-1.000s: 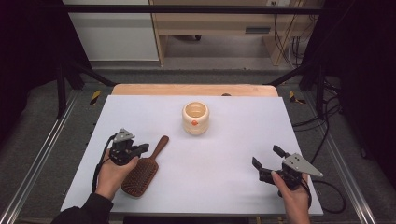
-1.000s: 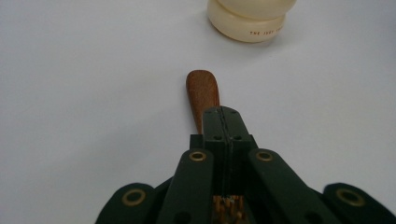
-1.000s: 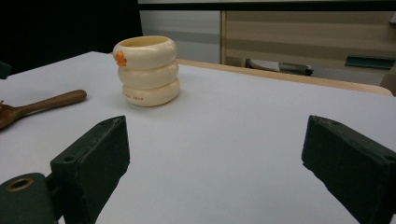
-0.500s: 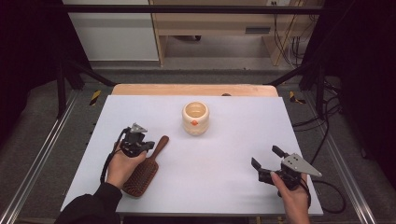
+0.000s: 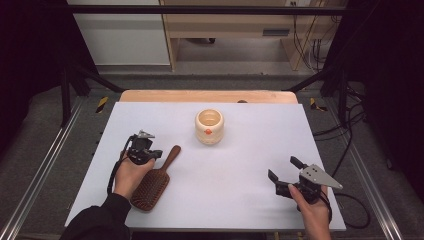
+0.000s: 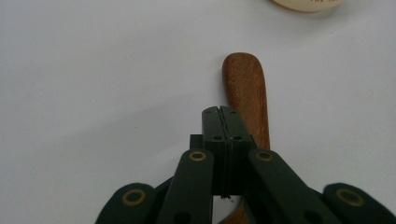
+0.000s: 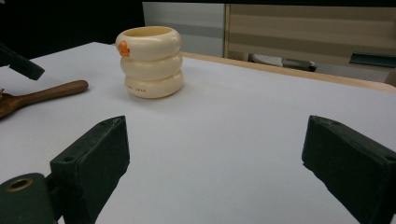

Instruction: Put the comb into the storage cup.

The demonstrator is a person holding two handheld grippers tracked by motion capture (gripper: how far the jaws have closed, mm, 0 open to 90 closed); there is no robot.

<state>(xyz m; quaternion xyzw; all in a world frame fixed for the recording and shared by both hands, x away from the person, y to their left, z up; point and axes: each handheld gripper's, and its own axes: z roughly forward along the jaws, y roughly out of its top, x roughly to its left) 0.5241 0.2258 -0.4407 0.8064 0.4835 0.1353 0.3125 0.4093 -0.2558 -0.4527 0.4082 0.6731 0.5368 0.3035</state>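
1. The wooden hairbrush (image 5: 155,180) lies flat on the white table (image 5: 240,200), in the lower left of the high view. Its bristle head points toward the bottom edge and its handle (image 5: 170,156) slants up and to the right.
2. Your left gripper (image 5: 152,156) sits over the brush where the handle meets the head, with your left hand (image 5: 131,172) just to the left of the head. From above, the jaw tips lie at the handle's left edge.
3. In the left gripper view the left gripper (image 6: 219,112) has its two black jaws pressed together with nothing between them. The brown handle (image 6: 247,93) runs up the centre-right of that frame, passing under and just right of the closed tips. You cannot tell from the frames whether the tips touch the wood.
4. The cream ribbed cup (image 5: 209,126) stands upright in the upper middle of the high view, well apart from the brush. It bears a small orange mark on its side.
5. Your right gripper (image 5: 286,174) rests in the lower right of the high view, held by your right hand (image 5: 312,210), well away from the brush. Its jaws stand wide apart and hold nothing.
6. In the right gripper view the cup (image 7: 150,60) stands at upper left and the brush handle (image 7: 46,95) reaches in from the left edge.
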